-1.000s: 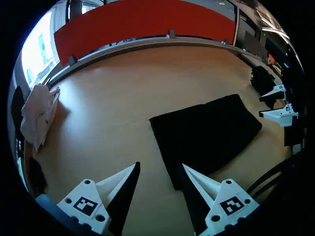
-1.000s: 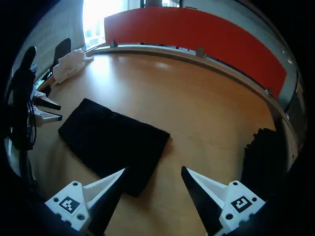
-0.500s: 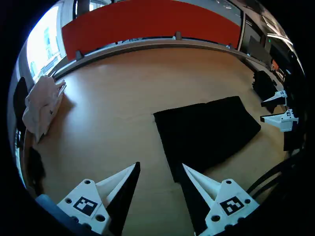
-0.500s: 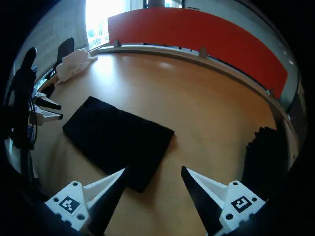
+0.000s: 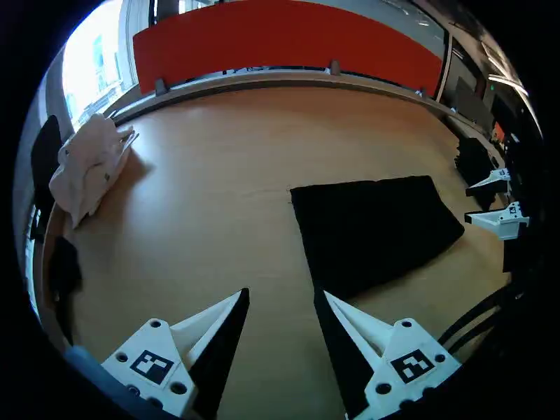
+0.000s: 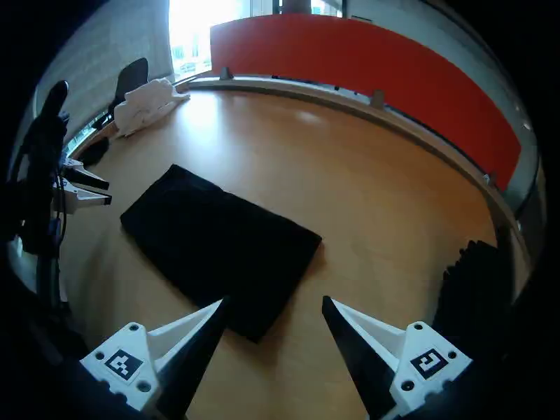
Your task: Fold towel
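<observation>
Versus 1.0 s ago: in the left gripper view the towel (image 5: 374, 227) sits further right and higher in frame, and its far edge now runs nearly level. The white cloth (image 5: 91, 164) has also slid rightward in frame. In the right gripper view the towel has shifted right and lies a little further from the fingers. The towel's shape and folds look unchanged, so the cameras have moved and the fabric has not.

Left claw (image 5: 280, 292): fingers spread, nothing between them, above bare table (image 5: 210, 189). The towel's near corner is just beside its right finger.
Right claw (image 6: 275, 301): fingers spread, empty. The towel's near corner lies just ahead of its left finger.

Towel: black, flat rectangle on the table, no corner lifted. Edges are straight, with one faint crease across it in the right gripper view. The two claws stand off opposite short ends of the towel, apart from it.

Open room: a broad bare wood surface runs beyond the towel up to the red panel (image 5: 280, 38). The white cloth is well apart from the towel, at the table's far rim. A dark pile (image 6: 472, 287) lies past the towel's right end, apart from it
</observation>
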A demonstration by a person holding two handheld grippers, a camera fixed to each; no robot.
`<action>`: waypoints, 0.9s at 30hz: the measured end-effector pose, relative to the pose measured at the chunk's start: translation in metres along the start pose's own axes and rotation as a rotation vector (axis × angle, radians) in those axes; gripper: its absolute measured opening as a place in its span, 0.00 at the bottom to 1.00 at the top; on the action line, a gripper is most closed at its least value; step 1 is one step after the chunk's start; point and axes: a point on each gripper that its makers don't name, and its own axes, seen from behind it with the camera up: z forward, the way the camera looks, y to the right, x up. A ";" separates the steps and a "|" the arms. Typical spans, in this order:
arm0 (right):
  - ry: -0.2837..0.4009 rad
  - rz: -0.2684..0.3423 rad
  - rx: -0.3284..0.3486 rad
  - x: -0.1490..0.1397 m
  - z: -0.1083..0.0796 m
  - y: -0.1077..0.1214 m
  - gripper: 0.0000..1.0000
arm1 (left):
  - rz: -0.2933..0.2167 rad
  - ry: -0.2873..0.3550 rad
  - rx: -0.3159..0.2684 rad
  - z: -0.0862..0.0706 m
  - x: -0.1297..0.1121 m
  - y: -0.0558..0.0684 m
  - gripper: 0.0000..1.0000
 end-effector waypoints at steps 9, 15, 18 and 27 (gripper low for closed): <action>-0.018 -0.046 0.036 -0.006 0.001 -0.005 1.00 | -0.039 -0.003 0.015 -0.009 -0.010 -0.003 0.67; -0.037 -0.067 0.061 -0.017 0.003 -0.010 1.00 | -0.049 -0.008 0.026 -0.014 -0.018 -0.006 0.67; -0.044 -0.072 0.068 -0.021 0.004 -0.012 1.00 | -0.052 -0.008 0.031 -0.016 -0.020 -0.008 0.67; -0.059 -0.085 0.093 -0.030 0.005 -0.015 0.99 | -0.069 -0.012 0.040 -0.021 -0.024 -0.013 0.67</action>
